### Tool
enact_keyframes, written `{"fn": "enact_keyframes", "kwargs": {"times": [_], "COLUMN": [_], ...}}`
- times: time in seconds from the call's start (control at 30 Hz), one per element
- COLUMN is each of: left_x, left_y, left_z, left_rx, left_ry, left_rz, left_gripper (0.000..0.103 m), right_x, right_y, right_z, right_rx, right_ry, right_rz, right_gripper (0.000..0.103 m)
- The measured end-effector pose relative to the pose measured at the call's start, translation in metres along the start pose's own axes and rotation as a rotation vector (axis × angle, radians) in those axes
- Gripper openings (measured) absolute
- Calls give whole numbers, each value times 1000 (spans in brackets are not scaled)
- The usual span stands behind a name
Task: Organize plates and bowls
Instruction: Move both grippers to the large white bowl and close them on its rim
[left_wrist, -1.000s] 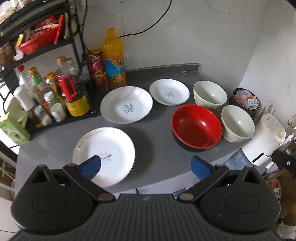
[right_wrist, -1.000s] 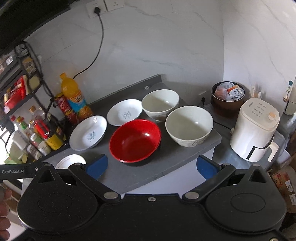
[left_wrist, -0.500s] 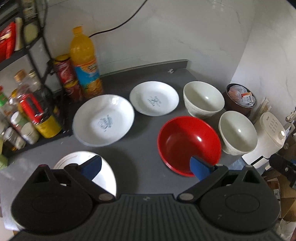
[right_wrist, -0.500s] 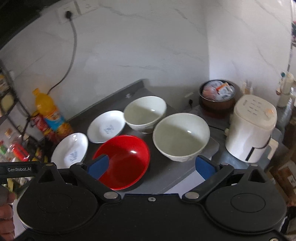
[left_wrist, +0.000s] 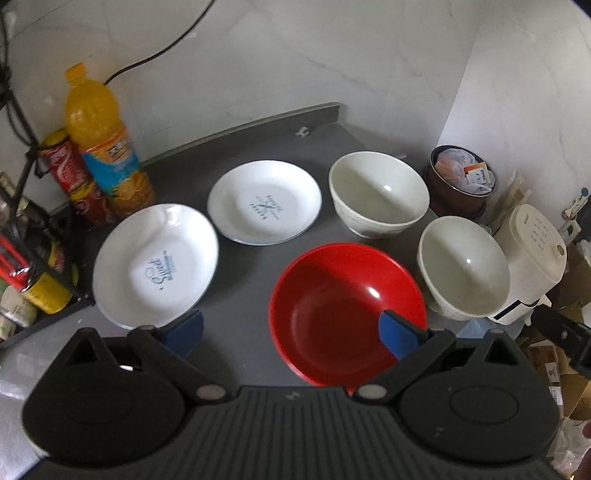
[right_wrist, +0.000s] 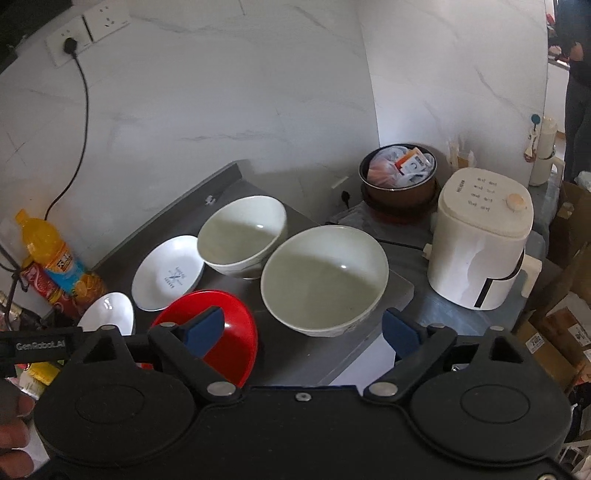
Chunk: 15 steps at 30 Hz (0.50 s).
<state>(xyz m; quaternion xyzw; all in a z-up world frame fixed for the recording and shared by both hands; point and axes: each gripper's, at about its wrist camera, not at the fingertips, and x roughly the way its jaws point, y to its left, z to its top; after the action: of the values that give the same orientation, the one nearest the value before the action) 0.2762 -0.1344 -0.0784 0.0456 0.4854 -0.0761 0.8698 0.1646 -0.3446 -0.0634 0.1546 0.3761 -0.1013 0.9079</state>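
Note:
On the grey counter (left_wrist: 240, 302) stand a red bowl (left_wrist: 332, 306), two white bowls, one near (left_wrist: 463, 266) and one far (left_wrist: 378, 192), and two white plates with blue print, one at the left (left_wrist: 155, 262) and one behind (left_wrist: 264, 201). My left gripper (left_wrist: 291, 330) is open and empty above the counter's front, its right finger over the red bowl. My right gripper (right_wrist: 303, 328) is open and empty, with the near white bowl (right_wrist: 323, 277) between its fingers' line of sight. The red bowl (right_wrist: 225, 332) and the far white bowl (right_wrist: 242, 234) show there too.
An orange juice bottle (left_wrist: 101, 140) and red cans (left_wrist: 74, 177) stand at the back left beside a rack of bottles (left_wrist: 33, 273). A white appliance (right_wrist: 482, 243) and a brown pot of packets (right_wrist: 400, 177) stand on a lower surface to the right. A cord hangs from a wall socket (right_wrist: 70, 48).
Both grippers have moved right and closer to the dishes. The front-left plate has left the left wrist view; the near white bowl now fills the middle of the right wrist view.

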Motion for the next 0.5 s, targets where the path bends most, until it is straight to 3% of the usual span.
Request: {"fn": "enact_keyframes", "kwargs": {"times": [0.5], "left_x": [41], "left_y": [-67], "left_z": [35], "left_rx": [20], "left_ry": [13], "left_rz": [-35], "left_gripper": [100], "right_x": [37], "right_y": [-54], "right_z": [26], "right_rx": [31], "right_ry": [24], "right_rz": [-6], "right_gripper": [80]}}
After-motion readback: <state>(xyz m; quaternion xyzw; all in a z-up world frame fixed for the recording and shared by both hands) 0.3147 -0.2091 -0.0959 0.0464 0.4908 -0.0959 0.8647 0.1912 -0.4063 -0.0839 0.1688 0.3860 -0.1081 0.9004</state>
